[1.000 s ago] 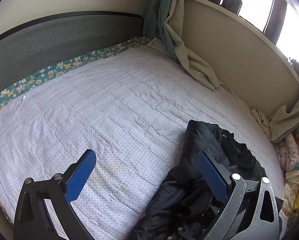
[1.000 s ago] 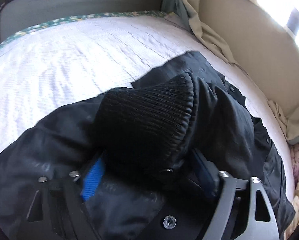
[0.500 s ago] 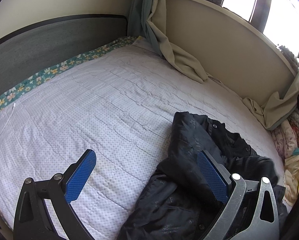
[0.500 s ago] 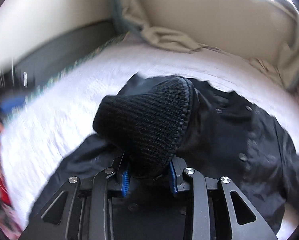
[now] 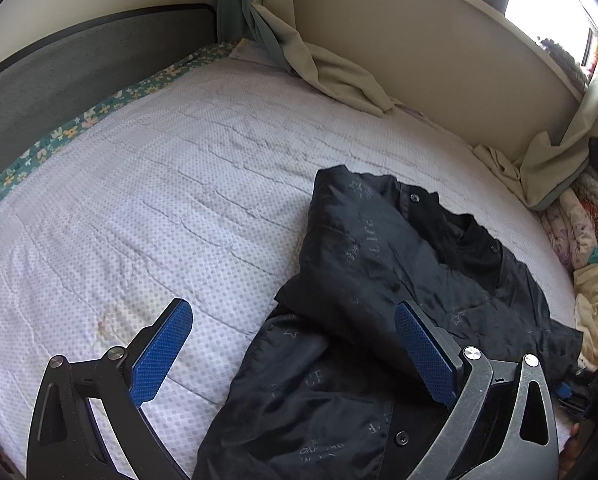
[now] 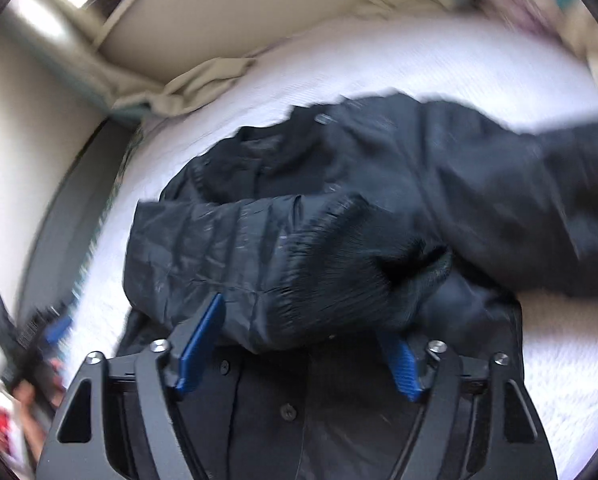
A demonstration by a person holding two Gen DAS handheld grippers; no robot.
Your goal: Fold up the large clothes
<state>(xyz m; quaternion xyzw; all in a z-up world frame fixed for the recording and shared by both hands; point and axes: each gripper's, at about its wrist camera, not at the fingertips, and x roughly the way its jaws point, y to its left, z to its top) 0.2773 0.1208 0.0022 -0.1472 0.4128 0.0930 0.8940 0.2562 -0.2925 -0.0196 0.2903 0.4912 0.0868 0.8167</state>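
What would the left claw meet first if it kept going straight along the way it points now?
Probably the near edge of the crumpled black jacket lying on the dotted white quilt. The open left claw straddles that edge; depth is unclear, so bare quilt could come first.

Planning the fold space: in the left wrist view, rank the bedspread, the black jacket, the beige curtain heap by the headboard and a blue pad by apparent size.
1. Bedspread
2. Black jacket
3. Beige curtain heap
4. Blue pad, though it sits nearest the camera, so it looks larger than it truly is.
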